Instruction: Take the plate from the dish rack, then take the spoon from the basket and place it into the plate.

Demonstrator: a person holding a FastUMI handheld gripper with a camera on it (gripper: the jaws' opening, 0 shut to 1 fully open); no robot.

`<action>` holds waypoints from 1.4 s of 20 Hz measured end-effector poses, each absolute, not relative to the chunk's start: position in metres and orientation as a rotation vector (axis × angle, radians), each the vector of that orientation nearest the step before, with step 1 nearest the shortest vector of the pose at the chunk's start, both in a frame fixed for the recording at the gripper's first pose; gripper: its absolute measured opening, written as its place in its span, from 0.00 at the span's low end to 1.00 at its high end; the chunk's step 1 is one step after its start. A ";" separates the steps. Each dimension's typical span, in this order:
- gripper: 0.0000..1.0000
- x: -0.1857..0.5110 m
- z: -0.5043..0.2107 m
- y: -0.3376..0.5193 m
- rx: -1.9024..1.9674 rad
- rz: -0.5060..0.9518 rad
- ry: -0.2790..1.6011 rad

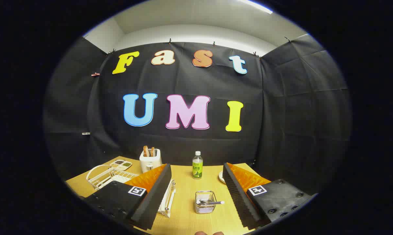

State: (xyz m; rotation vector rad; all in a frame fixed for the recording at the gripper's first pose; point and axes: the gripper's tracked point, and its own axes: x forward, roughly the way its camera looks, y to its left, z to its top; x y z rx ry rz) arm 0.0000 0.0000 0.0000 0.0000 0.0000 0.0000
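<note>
Gripper view: fingers [195, 182] spread wide, empty, above the bench [183, 182], spoon [210, 202] in its wire basket [205, 202] between them, dish rack [109, 178] at ten o'clock.

dish rack [109, 178] behind gripper [196, 186] finger

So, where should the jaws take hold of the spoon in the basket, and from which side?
Probably the handle. The spoon lies across the top of the wire basket, its handle sticking out over the rim toward the right finger. Come down from above there, one finger on each side of the handle; the bowl sits inside the wires. The gripper is open, with the basket between its fingers.
</note>
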 end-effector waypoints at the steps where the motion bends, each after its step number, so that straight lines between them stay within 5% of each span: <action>1: 0.97 0.000 -0.001 0.003 -0.004 0.004 0.003; 28: 0.97 0.039 -0.032 0.043 -0.071 0.072 0.135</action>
